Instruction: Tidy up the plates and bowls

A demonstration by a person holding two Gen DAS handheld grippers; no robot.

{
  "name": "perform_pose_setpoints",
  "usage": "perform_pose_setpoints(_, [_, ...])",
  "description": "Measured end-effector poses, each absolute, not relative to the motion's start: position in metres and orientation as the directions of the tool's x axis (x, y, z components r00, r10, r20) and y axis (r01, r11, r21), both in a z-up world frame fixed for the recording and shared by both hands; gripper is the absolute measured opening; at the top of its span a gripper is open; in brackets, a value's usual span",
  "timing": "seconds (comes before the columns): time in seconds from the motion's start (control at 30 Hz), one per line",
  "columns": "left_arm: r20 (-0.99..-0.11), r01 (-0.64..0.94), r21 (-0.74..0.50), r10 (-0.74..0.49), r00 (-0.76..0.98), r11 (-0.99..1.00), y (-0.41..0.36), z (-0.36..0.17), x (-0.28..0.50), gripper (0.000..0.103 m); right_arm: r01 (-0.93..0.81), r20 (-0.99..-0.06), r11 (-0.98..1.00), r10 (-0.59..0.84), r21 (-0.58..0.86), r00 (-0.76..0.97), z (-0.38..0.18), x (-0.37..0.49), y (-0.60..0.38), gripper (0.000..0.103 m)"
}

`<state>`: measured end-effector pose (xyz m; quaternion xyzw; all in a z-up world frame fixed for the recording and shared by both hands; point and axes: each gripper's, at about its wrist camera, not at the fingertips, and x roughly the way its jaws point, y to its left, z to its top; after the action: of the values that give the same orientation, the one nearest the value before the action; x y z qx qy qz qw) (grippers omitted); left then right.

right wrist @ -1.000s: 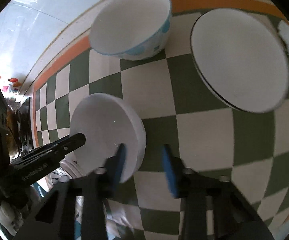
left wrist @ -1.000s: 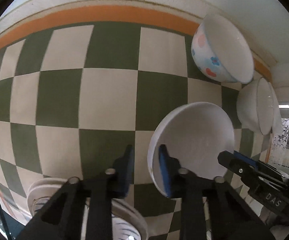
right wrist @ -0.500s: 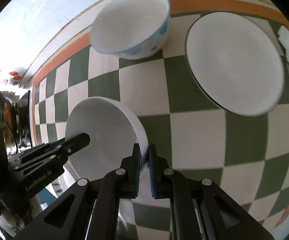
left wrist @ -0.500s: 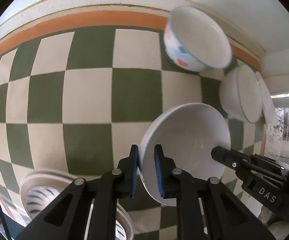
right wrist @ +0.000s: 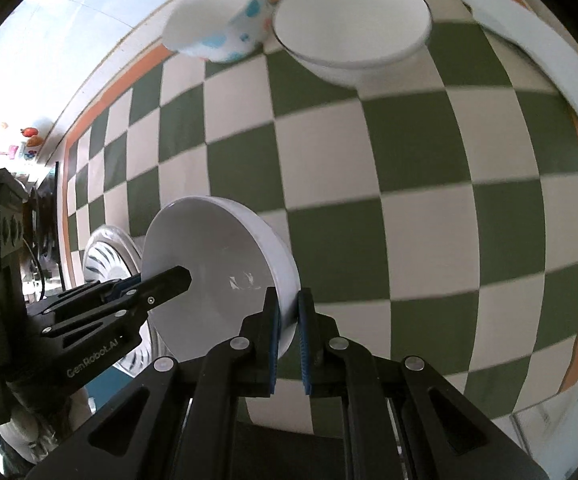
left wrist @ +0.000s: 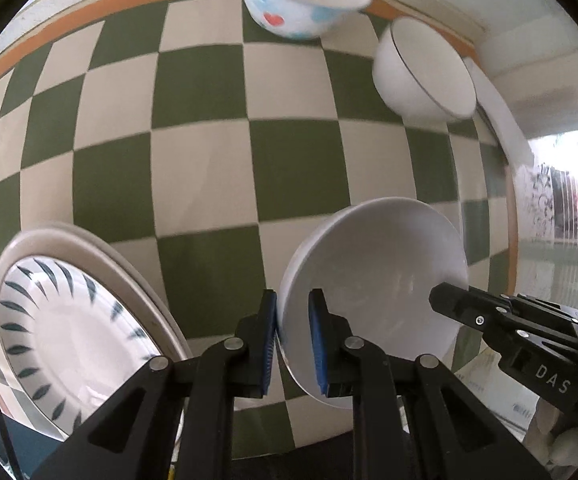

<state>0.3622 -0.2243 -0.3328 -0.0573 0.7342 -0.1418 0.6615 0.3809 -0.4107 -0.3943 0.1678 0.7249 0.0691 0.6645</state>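
Left tool [left wrist: 292, 334] and right tool [right wrist: 287, 330] clamped on opposite rims of white bowl [left wrist: 385, 276]. Open checkered table [left wrist: 209, 168] toward 12 o'clock; patterned plate [left wrist: 69, 320] at 9, near table edge.

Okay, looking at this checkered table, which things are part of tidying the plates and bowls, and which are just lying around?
Part of the job:
- plain white bowl, pinched at its rim by the left gripper and right gripper
- patterned bowl
- white bowl with a dark rim line
- stacked plates with dark leaf marks

Just lying about:
- white strip at the table's far edge
- checkered tablecloth
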Motion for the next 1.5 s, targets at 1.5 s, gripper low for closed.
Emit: perform_pose_setpoints(1.5, [-0.958, -0.105, -0.279, -0.269, 0.101, 0.954, -0.198, -0.301, 0.53, 0.051, 0.026, -0.921, 0.931, 0.357, 0.365, 0.158, -0.343, 0.56, -0.431, 0.051])
